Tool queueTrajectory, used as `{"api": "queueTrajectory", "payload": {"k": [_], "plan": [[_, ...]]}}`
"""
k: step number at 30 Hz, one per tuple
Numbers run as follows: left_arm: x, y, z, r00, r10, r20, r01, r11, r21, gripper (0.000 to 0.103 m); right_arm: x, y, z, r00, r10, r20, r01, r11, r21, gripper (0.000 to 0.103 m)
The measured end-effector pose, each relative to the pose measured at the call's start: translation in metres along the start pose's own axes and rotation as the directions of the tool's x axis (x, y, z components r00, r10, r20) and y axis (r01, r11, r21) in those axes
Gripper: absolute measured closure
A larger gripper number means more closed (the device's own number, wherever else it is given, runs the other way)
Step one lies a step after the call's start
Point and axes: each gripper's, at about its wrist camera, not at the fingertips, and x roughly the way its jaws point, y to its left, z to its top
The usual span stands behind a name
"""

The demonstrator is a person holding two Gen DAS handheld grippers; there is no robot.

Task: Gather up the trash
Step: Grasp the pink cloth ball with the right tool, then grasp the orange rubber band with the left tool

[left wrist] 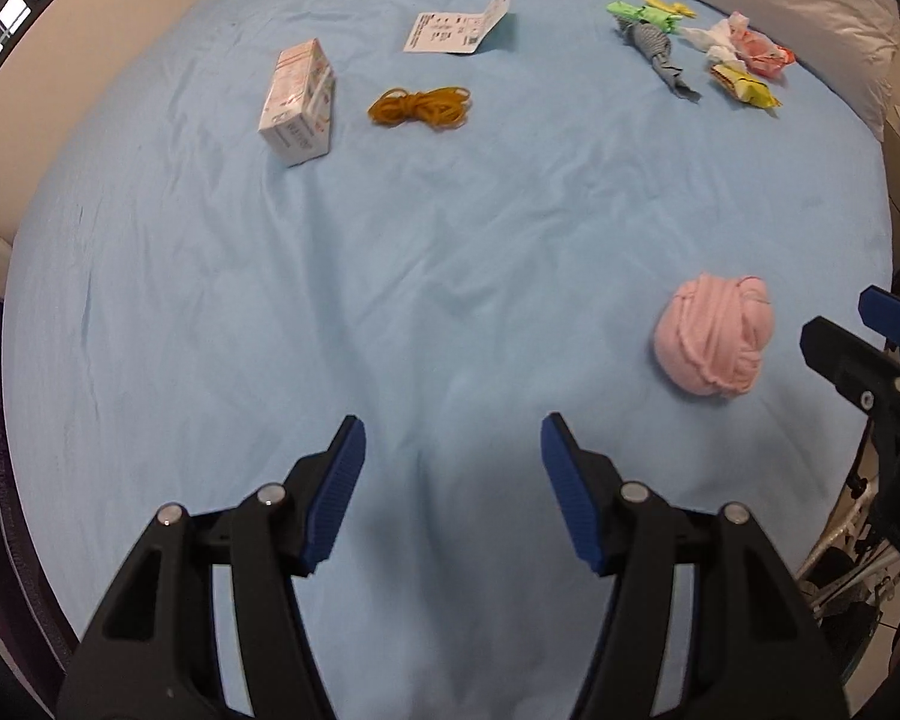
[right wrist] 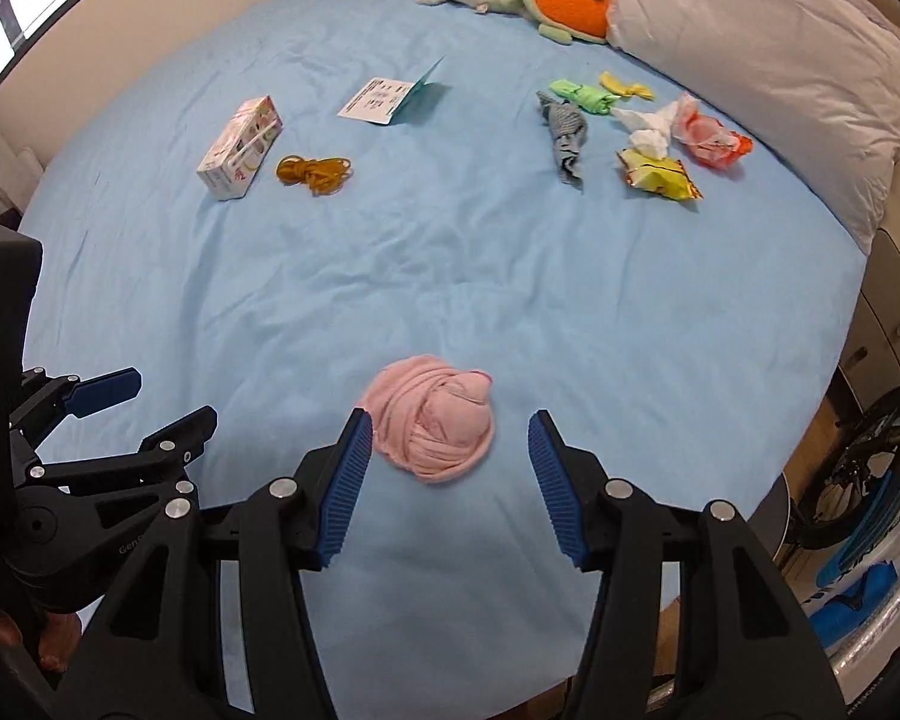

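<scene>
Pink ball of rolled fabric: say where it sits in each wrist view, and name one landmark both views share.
Left wrist view: the pink ball of rolled fabric lies right of centre, on the blue bedsheet.
Right wrist view: it lies low at centre, just beyond the right gripper.
Shared landmark: the white carton box, upper left in both.

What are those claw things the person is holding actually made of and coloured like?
Both look alike: the left gripper and right gripper are matte black plastic frames with triangular cut-outs and round silver pivot pins. Each finger ends in a ribbed blue pad. No cables show. Pale lettering marks the left one's body, too cut off to read.
</scene>
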Motion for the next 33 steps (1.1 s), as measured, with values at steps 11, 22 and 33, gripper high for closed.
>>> {"api": "queueTrajectory", "payload": {"k": [11,22,33], "plan": [[0.042,0.012,-0.004,0.999,-0.019,-0.036,0.017,0.998,-0.052,0.041,0.068,0.011,-0.007,0.996,-0.048,-0.069,0.043,0.996,-0.079,0.033],[0.053,0.007,0.056,1.000,-0.014,0.008,0.014,0.999,-0.045,0.041,0.073,0.006,0.045,0.999,0.037,-0.011,-0.038,0.997,-0.066,0.053],[0.083,0.016,0.177,0.993,0.041,0.111,-0.034,0.998,-0.062,0.041,0.097,-0.016,0.145,0.996,0.047,0.080,-0.039,0.995,-0.091,0.053]]}}
